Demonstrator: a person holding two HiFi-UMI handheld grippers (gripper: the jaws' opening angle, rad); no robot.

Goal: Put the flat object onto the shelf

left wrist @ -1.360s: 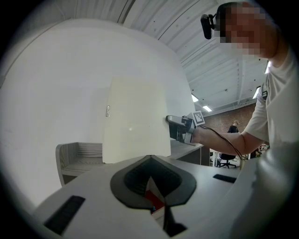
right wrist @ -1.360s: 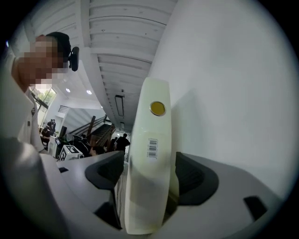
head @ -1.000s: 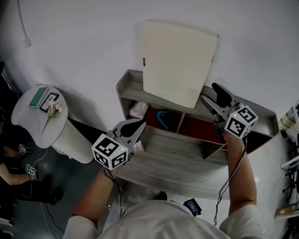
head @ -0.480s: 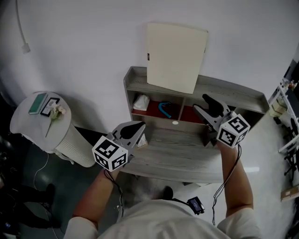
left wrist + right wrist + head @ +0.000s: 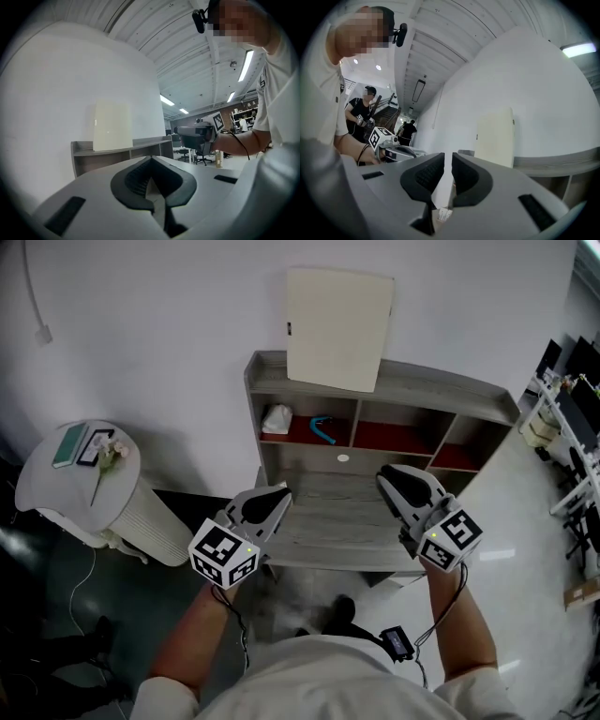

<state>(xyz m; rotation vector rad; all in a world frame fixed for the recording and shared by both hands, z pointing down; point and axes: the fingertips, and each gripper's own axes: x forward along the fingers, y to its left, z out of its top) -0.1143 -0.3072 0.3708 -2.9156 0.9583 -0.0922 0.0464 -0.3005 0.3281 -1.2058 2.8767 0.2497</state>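
Observation:
The flat cream board [image 5: 337, 329] stands upright on top of the grey wooden shelf [image 5: 450, 392], leaning on the white wall. It also shows in the left gripper view [image 5: 111, 126] and the right gripper view [image 5: 494, 136]. My left gripper [image 5: 277, 495] hovers over the desk's left front, its jaws shut and empty [image 5: 151, 159]. My right gripper [image 5: 389, 474] is over the desk's right side, well short of the board. Its jaws are closing, with only a narrow gap and nothing between them [image 5: 446, 157].
The shelf's compartments hold a white crumpled thing [image 5: 277, 418] and a blue curved thing [image 5: 323, 427]. A grey desk top [image 5: 328, 521] lies under both grippers. A round white side table [image 5: 56, 488] with a green book [image 5: 73, 440] stands at the left. Office furniture [image 5: 562, 399] lines the right edge.
Both grippers have drawn back from the shelf toward the person. The right gripper's jaws have gone from wide open to nearly together. The board stays leaning on the shelf top.

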